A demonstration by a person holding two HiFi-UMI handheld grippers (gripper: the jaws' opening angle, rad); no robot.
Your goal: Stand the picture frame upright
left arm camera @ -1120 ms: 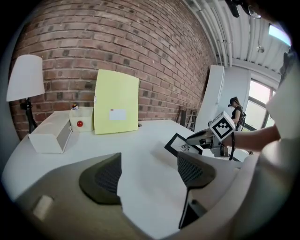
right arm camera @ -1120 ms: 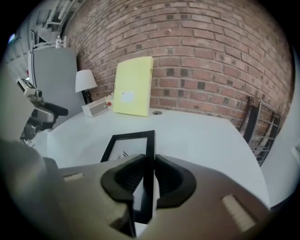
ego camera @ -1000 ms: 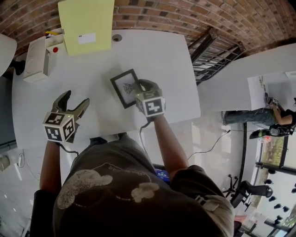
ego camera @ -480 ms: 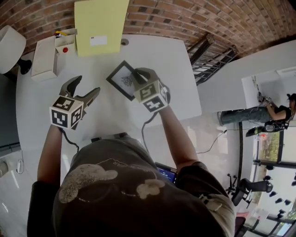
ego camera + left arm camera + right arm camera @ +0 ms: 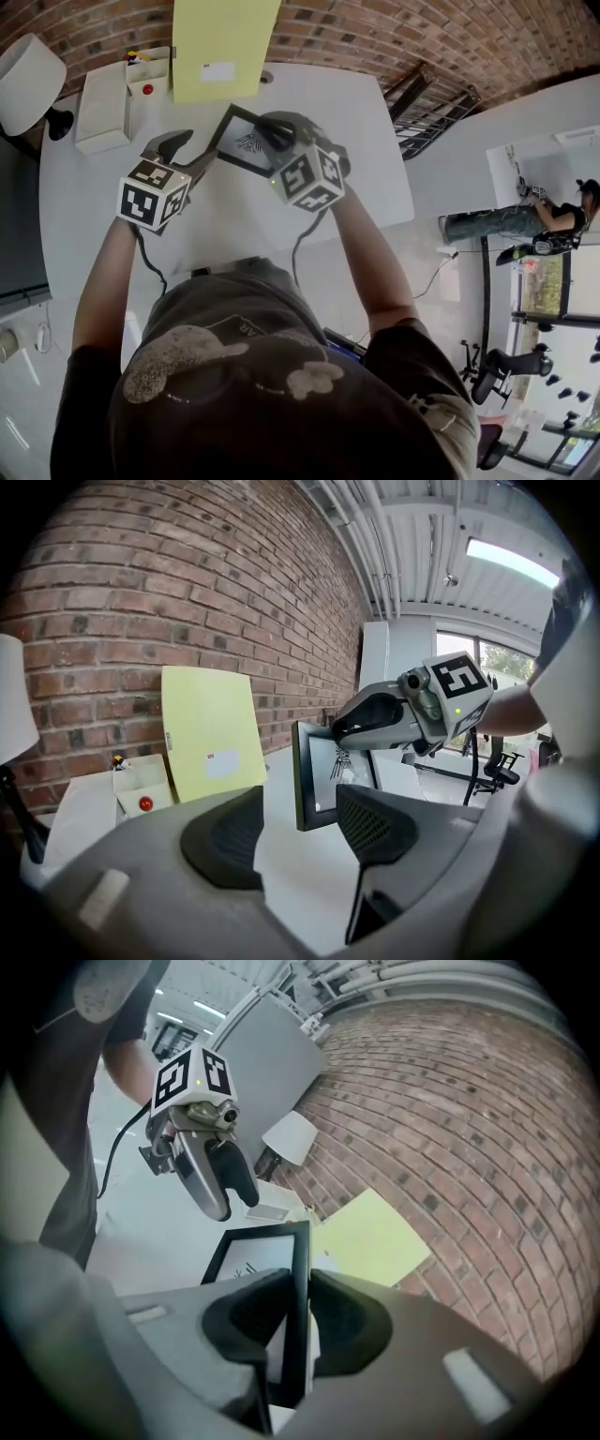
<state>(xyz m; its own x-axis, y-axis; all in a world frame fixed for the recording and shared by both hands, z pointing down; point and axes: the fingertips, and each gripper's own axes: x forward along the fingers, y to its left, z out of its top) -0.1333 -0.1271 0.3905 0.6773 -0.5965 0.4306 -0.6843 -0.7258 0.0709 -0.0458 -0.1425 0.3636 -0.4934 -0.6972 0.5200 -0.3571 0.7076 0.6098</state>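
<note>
The black picture frame [image 5: 239,141] with a white print is lifted off the white table [image 5: 356,141] and tilted up on edge. My right gripper [image 5: 274,127] is shut on its right edge; in the right gripper view both pads clamp the frame [image 5: 253,1255] inside the gripper [image 5: 300,1312]. My left gripper [image 5: 197,148] sits at the frame's left corner, its jaws closing. In the left gripper view the frame's near edge [image 5: 305,775] stands just ahead of the gap between the pads [image 5: 375,822], and neither pad presses on it.
A yellow board [image 5: 225,47] leans on the brick wall behind the frame. A white box [image 5: 103,94], a small open box [image 5: 148,75] and a white lamp shade [image 5: 28,70] stand at the back left. A metal rack [image 5: 431,103] lies past the table's right edge.
The right gripper has raised the frame from flat on the table and carried it toward the wall. The left gripper has come up to the frame's left corner and its jaws have narrowed.
</note>
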